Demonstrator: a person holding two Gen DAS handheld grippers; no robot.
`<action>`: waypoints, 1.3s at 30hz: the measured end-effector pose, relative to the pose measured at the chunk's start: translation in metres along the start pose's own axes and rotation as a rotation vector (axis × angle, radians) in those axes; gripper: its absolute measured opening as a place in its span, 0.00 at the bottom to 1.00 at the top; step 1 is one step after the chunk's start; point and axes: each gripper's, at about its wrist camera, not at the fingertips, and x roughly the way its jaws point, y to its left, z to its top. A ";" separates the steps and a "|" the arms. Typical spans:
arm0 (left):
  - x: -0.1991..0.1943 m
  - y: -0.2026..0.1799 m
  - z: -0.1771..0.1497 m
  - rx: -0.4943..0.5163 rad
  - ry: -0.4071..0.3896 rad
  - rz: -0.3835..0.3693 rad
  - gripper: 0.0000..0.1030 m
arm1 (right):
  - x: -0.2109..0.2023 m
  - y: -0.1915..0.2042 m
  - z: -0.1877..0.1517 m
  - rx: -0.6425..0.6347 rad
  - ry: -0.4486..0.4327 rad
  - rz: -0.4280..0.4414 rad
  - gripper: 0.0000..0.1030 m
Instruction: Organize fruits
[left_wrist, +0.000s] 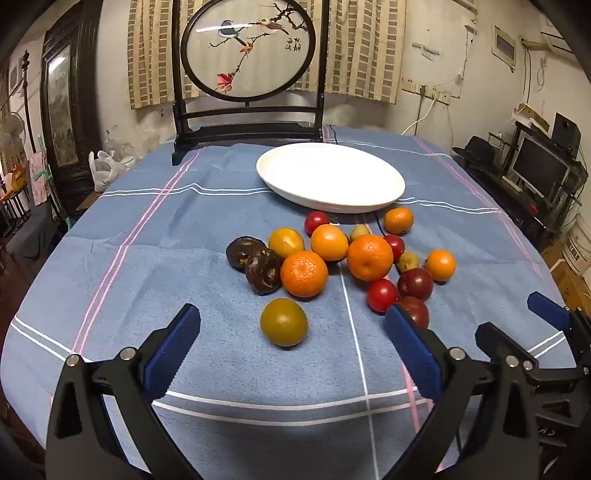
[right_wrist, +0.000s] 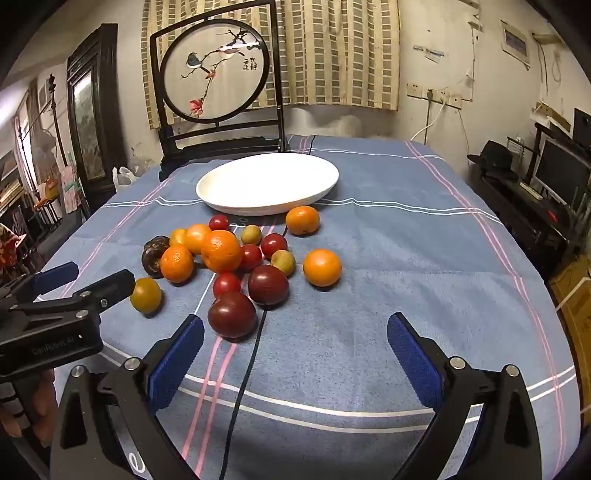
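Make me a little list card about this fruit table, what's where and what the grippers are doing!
plate: white plate, nothing on it
fruit: loose pile on the blue cloth, in front of the plate
nearest fruit: greenish fruit, apart from the pile
left gripper: open, holding nothing, aimed at the greenish fruit
right gripper: open, holding nothing

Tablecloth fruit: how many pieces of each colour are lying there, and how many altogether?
Orange or yellow-orange fruits: 6
Bright red fruits: 4
Dark red fruits: 2
Small olive-yellow fruits: 2
Large green-yellow fruit: 1
Dark brown wrinkled fruits: 2
Total: 17
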 end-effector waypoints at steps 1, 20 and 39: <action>0.000 -0.001 0.000 0.008 -0.005 -0.002 0.95 | -0.001 0.000 0.000 0.010 -0.022 0.011 0.97; -0.006 0.002 -0.003 -0.013 -0.033 -0.042 0.95 | 0.001 0.002 -0.001 -0.004 0.005 -0.009 0.97; -0.006 -0.002 -0.006 -0.009 -0.025 -0.055 0.95 | 0.002 0.000 -0.003 -0.002 0.013 0.001 0.97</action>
